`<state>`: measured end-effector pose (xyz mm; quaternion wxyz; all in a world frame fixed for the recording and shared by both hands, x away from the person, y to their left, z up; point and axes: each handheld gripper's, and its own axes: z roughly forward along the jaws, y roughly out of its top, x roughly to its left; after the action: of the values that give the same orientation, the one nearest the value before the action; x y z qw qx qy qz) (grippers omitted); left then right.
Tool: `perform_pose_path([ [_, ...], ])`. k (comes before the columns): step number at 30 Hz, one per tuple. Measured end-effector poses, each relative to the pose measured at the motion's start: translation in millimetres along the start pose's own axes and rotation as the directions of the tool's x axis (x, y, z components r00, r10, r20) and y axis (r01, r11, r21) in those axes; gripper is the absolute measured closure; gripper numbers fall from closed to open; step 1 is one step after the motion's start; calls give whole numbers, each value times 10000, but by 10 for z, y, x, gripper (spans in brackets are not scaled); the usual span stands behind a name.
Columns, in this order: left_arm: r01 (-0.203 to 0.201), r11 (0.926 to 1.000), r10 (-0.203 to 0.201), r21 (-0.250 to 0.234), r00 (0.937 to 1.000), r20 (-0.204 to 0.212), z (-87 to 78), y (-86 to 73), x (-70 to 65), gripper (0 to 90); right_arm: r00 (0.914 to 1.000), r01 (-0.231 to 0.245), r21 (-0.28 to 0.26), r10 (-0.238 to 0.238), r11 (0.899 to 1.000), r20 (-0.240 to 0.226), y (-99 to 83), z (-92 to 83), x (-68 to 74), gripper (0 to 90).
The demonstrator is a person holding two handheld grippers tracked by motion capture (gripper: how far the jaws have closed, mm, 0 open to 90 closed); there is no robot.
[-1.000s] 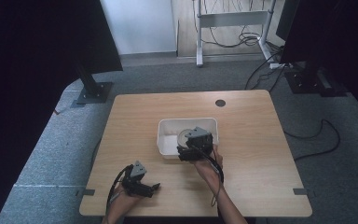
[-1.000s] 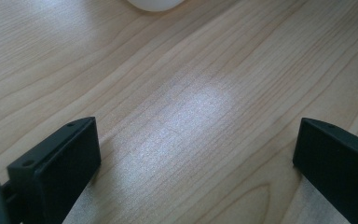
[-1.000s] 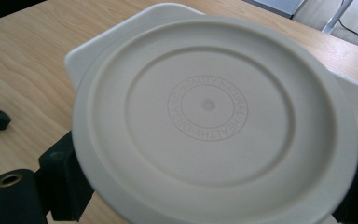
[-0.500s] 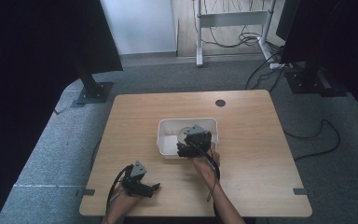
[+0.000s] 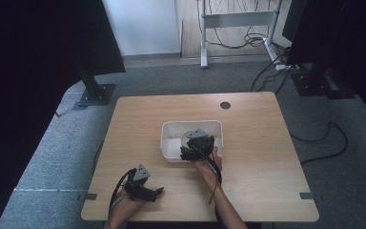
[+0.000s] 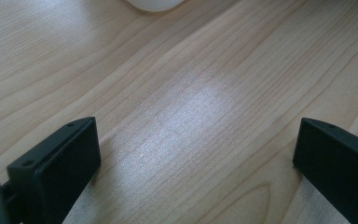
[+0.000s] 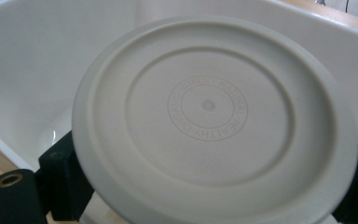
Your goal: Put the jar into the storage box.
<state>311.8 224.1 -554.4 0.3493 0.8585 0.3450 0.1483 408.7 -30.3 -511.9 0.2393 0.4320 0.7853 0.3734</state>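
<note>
The right gripper [image 5: 189,153] pinched a round cream plate [image 7: 214,122] by its rim, with 1 black jaw at each side of the disc. The plate faced the right gripper view underside-on: a raised foot ring, concentric steps and a ring of embossed lettering around a small centre dot, too faint to read in full. It was held tilted over the white tub [image 7: 23,70], inside the tub's walls. In the high view the tub [image 5: 169,131] stood near the middle of the wooden table [image 5: 257,143], and the right hand [image 5: 208,167] reached from the near edge. The left gripper [image 5: 158,191] lay low over bare wood [image 6: 186,102] at the table's near left, its jaws spread wide with nothing between them, well apart from the tub.
</note>
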Motion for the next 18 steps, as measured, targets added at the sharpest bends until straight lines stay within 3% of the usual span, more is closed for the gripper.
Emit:
perform_pose_path([
  [18,-3,10000,3,3,10000,-1,0,0,0,3,9975,-608,264,617,9978,-340,-61,91,-67,90],
])
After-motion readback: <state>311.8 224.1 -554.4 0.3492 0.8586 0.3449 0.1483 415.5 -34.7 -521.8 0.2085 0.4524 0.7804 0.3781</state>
